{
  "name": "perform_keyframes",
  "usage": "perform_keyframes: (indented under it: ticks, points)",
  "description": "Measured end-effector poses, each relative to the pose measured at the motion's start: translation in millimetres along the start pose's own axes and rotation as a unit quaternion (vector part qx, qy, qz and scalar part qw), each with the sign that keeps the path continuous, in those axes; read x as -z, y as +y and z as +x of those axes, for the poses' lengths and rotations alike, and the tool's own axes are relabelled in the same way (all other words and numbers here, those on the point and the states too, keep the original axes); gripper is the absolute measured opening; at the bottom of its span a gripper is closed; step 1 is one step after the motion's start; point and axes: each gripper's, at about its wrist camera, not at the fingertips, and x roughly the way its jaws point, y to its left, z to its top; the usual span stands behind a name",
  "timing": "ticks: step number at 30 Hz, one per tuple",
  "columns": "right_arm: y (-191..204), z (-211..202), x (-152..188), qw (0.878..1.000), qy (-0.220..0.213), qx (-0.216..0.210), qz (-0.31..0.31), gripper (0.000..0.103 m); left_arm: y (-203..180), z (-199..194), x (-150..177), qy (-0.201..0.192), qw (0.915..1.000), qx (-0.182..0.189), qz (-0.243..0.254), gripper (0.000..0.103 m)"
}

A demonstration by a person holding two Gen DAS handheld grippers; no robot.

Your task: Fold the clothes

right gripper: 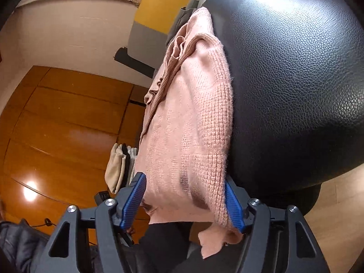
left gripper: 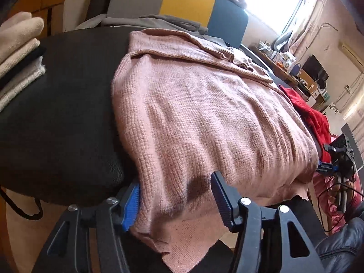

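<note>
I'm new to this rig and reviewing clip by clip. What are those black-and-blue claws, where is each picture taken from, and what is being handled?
There is no robot. A person holds a two-finger gripper in each hand, and each carries a wide-angle camera looking along its fingers. One picture comes from the left gripper, the other from the right gripper. A pink knitted sweater lies on a black leather seat, its near edge hanging over. A stack of folded pale clothes and a red garment lie nearby. Each gripper has the sweater's edge between its fingers. The left stands open around it; whether the right is pinching is unclear.
</note>
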Motion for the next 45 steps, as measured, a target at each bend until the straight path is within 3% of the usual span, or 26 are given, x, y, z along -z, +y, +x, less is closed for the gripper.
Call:
perform_keyframes:
  ticks: [2, 7, 9, 11, 15, 20, 23, 29, 34, 40, 45]
  points:
    - [6, 2, 2, 1.000, 0.004, 0.017, -0.026, 0.069, 1, -1, 0, 0.004, 0.9994, -0.033, 0.001, 0.023]
    - [21, 12, -2, 0.996, 0.034, 0.068, -0.044, 0.072, 11, 0, -5, 0.010, 0.9996, -0.013, -0.024, 0.019]
    - [27, 16, -3, 0.991, 0.050, 0.114, -0.049, 0.058, 10, 1, -6, 0.014, 0.9995, -0.016, -0.025, 0.019]
    - [33, 20, -3, 0.980, 0.065, 0.177, -0.067, 0.012, 13, 0, -7, 0.014, 0.9990, -0.005, -0.041, 0.017]
    - [40, 25, 1, 0.972, 0.070, 0.210, -0.080, 0.012, 24, -3, -10, 0.008, 0.9950, 0.055, -0.082, 0.015]
    - [72, 34, -8, 0.983, 0.053, 0.140, -0.103, 0.012, 24, -17, -34, -0.025, 0.9811, 0.166, -0.097, 0.015]
    - [85, 40, -18, 0.988, 0.046, 0.098, -0.107, 0.012, 22, -26, -52, -0.047, 0.9707, 0.214, -0.099, 0.015]
    - [113, 49, -45, 0.994, 0.012, 0.038, -0.103, 0.012, 25, -28, -96, -0.087, 0.9496, 0.277, -0.119, 0.015]
    - [132, 65, -88, 0.995, -0.015, 0.026, -0.097, 0.012, 39, -12, -150, -0.109, 0.9363, 0.301, -0.146, 0.012]
    - [127, 88, -163, 0.996, -0.036, 0.027, -0.079, 0.012, 72, 32, -212, -0.122, 0.9249, 0.296, -0.205, 0.011]
    - [95, 126, -225, 0.996, -0.037, 0.071, -0.032, 0.012, 106, 107, -244, -0.075, 0.9300, 0.237, -0.271, 0.011]
